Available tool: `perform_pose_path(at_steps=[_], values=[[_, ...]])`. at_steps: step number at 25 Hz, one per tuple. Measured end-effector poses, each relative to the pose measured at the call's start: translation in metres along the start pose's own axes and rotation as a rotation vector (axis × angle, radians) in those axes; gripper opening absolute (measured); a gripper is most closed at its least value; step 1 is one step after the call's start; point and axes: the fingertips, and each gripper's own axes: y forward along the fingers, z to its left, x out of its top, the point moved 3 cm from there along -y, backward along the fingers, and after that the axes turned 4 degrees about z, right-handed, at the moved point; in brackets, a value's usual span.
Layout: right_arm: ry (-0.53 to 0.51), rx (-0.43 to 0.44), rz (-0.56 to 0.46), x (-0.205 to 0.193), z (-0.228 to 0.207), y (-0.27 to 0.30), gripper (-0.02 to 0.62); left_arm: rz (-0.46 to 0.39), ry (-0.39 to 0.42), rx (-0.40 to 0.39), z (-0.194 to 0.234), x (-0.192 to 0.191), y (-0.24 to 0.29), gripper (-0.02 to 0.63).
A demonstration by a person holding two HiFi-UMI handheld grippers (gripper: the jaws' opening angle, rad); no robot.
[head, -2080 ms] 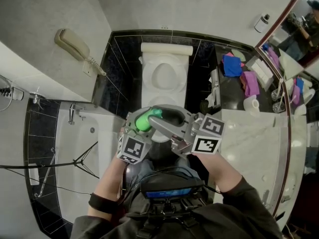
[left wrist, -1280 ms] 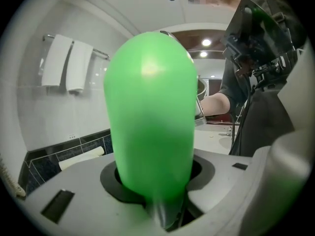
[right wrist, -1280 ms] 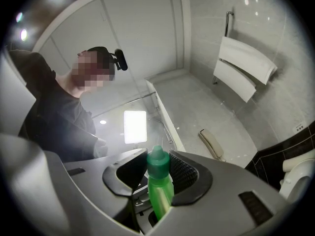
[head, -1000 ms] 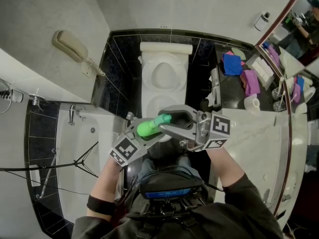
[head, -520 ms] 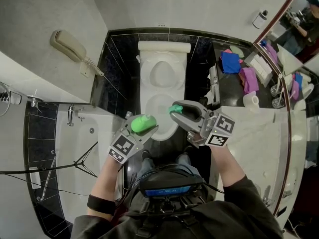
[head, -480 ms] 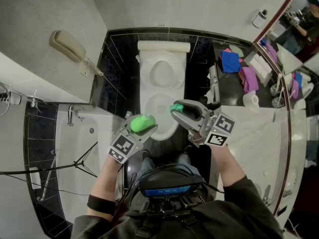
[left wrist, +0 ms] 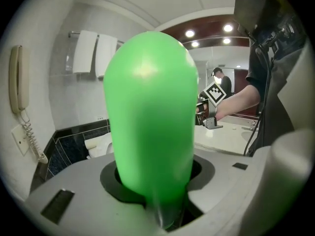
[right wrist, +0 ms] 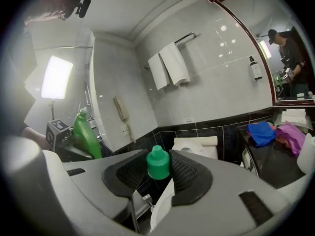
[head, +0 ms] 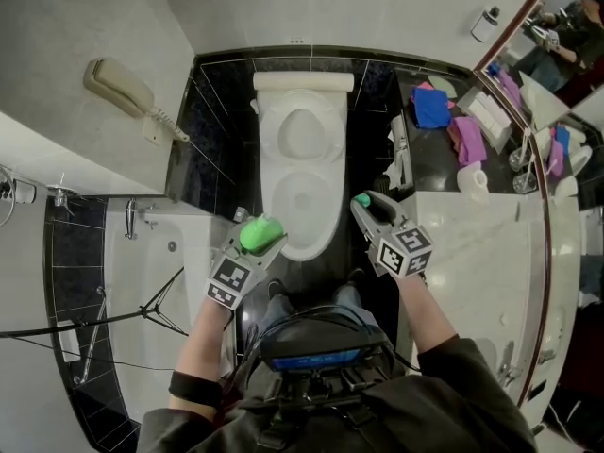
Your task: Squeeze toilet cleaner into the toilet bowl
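Gripping the green toilet cleaner bottle (head: 259, 233) round its body, the left gripper (left wrist: 158, 193) has both jaws clamped on it, just left of the near rim of the toilet bowl (head: 324, 217). The right gripper (right wrist: 158, 175) has its jaws pressed on the small green cap (right wrist: 158, 163), just right of the bowl's near end and apart from the bottle. The open white bowl lies between the two grippers. A blue cloth (head: 432, 109) and a purple cloth (head: 469, 140) lie on the dark counter at far right.
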Motion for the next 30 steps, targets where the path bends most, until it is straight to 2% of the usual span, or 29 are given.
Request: perform_pose_path(at_steps=[8,12,18,26,30], values=[[-0.039,-0.068,0.021,-0.023,0.02,0.005,0.146,-0.005,0.016,-0.02,0.006,-0.01,-0.007,0.192],[-0.026,-0.147,-0.001,-0.033,0.034,0.001,0.145,-0.012,0.034,-0.04,0.01,-0.017,-0.011,0.192],[0.019,-0.224,-0.021,-0.044,0.057,-0.012,0.146,0.007,0.045,-0.115,0.003,-0.025,-0.013,0.192],[0.016,-0.183,0.011,-0.063,0.053,-0.025,0.146,0.062,-0.027,-0.148,-0.031,-0.042,0.013,0.192],[-0.008,-0.132,0.029,-0.073,0.046,-0.026,0.147,0.095,-0.095,-0.154,-0.046,-0.063,0.037,0.192]])
